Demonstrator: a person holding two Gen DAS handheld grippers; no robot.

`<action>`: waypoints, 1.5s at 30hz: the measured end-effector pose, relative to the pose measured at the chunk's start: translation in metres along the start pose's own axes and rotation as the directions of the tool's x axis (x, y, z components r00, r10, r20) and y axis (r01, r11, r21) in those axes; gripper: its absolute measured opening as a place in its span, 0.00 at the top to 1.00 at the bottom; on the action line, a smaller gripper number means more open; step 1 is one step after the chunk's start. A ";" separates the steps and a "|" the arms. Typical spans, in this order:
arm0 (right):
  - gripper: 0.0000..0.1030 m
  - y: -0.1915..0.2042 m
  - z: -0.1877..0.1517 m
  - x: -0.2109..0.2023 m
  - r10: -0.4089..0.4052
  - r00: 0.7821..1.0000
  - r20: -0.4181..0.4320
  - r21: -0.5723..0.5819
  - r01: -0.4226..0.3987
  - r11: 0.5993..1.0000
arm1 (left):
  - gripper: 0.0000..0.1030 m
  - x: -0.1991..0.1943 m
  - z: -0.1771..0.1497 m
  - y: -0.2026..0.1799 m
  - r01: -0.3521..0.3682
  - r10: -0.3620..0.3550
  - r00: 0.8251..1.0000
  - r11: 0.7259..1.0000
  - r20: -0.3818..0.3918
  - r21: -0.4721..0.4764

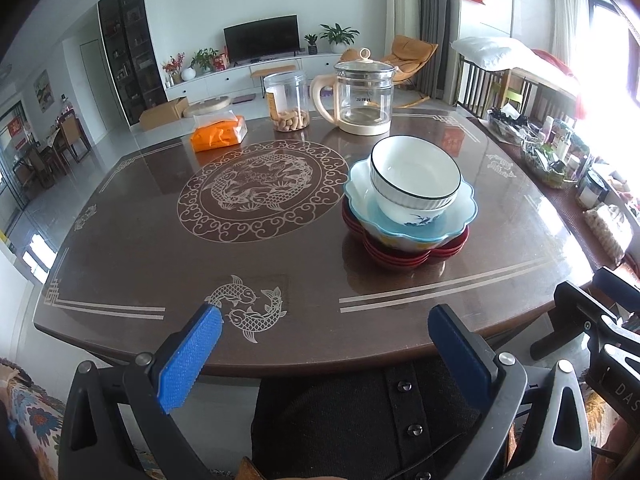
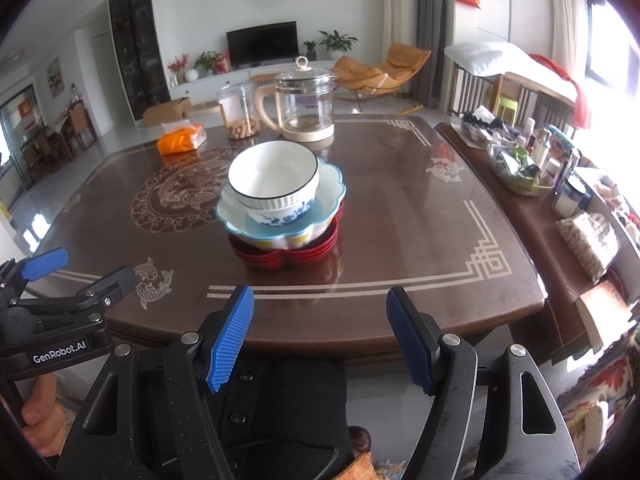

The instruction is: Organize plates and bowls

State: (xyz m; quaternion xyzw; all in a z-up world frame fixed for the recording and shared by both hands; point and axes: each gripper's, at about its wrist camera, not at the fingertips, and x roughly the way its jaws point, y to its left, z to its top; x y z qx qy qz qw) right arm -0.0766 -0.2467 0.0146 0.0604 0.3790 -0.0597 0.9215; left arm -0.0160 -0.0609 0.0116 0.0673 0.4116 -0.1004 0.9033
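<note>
One stack of dishes stands on the brown table (image 1: 160,264) (image 2: 420,232). On top is a white bowl with a dark rim (image 1: 414,174) (image 2: 274,174). Under it sits a blue-and-white patterned bowl (image 1: 416,216) (image 2: 284,216), then a scalloped light-blue dish (image 1: 456,216) (image 2: 328,188), then red lobed plates (image 1: 396,258) (image 2: 280,258). My left gripper (image 1: 326,320) hangs open at the table's near edge, left of the stack, holding nothing. My right gripper (image 2: 320,304) is open too, just short of the stack, nothing between its blue pads.
At the table's far side stand a glass kettle (image 1: 362,96) (image 2: 306,100), a clear jar of peanuts (image 1: 286,102) (image 2: 238,110) and an orange tissue pack (image 1: 218,134) (image 2: 180,138). A side bench (image 2: 532,208) with baskets and bottles runs along the right.
</note>
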 end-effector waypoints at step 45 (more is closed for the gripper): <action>0.29 -0.003 -0.004 0.016 0.007 0.999 -0.052 0.017 -0.006 1.000 | 0.01 0.010 -0.001 -0.010 0.015 -0.015 1.000 1.000 -0.004 0.024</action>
